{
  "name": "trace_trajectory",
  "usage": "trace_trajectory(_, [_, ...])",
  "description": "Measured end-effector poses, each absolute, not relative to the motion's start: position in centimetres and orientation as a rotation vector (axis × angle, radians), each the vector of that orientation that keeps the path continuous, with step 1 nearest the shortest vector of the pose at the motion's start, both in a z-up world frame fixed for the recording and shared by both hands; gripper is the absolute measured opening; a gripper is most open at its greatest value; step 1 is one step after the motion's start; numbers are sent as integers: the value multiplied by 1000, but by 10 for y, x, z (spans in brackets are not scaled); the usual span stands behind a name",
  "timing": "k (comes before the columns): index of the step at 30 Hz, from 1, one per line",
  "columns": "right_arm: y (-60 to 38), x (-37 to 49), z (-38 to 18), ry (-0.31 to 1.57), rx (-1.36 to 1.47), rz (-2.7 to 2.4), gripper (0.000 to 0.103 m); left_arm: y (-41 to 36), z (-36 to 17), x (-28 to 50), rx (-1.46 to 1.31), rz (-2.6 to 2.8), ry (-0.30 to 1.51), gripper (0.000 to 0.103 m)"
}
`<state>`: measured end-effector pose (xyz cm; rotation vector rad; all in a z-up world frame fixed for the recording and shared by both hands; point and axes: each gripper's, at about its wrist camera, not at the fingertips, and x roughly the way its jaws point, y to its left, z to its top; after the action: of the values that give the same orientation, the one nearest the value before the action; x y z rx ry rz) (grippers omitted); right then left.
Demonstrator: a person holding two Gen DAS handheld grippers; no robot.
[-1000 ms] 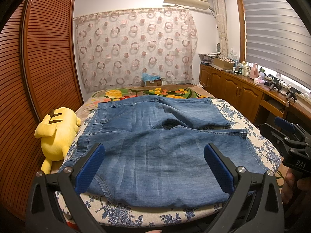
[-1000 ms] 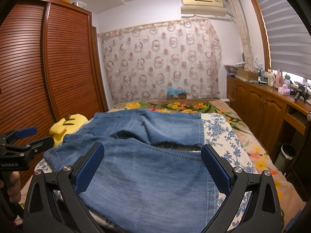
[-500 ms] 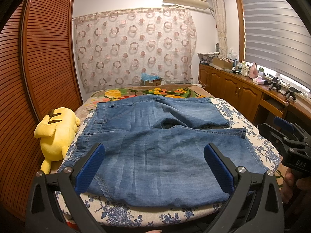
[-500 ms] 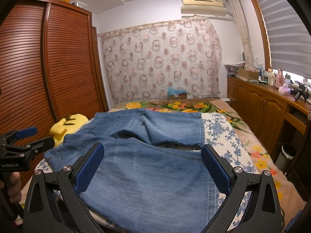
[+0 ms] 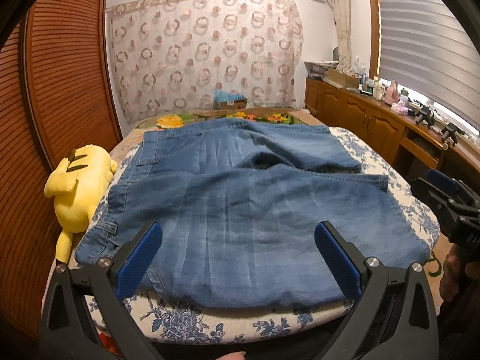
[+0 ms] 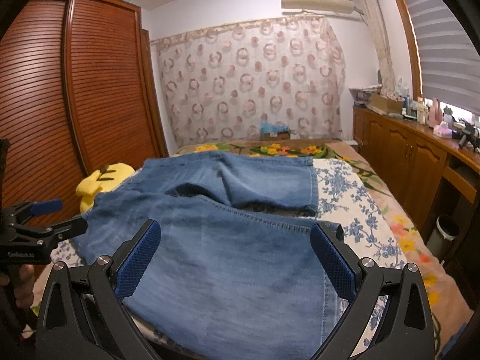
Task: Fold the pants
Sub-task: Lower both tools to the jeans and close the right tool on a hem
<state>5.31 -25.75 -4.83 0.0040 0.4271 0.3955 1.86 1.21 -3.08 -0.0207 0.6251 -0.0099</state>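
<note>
Blue denim pants (image 5: 240, 204) lie spread flat on the bed, waistband at the left, two leg ends at the right, near leg towards me. They also show in the right wrist view (image 6: 228, 258). My left gripper (image 5: 238, 258) is open and empty, held above the near leg by the bed's front edge. My right gripper (image 6: 234, 258) is open and empty, over the near leg's hem end. Each gripper shows in the other's view: the right one (image 5: 450, 204) at the right edge, the left one (image 6: 36, 225) at the left edge.
A yellow plush toy (image 5: 78, 186) lies at the bed's left edge beside the waistband. The bed (image 5: 210, 324) has a blue floral cover. A louvred wooden wardrobe (image 5: 60, 90) stands at the left. Wooden cabinets (image 5: 375, 126) with bottles run along the right. A bin (image 6: 447, 228) stands on the floor.
Both grippers stay open and have hardly moved. The pants lie as before.
</note>
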Motion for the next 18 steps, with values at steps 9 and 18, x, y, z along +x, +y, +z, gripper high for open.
trace_trajectory(9, [-264,66,-64,473,-9,377,102,25,-57,32,-32,-16,720,103])
trace_trajectory(18, [-282,79,-90,551,-46,328,102,50,-77,40,-54,-1,780,103])
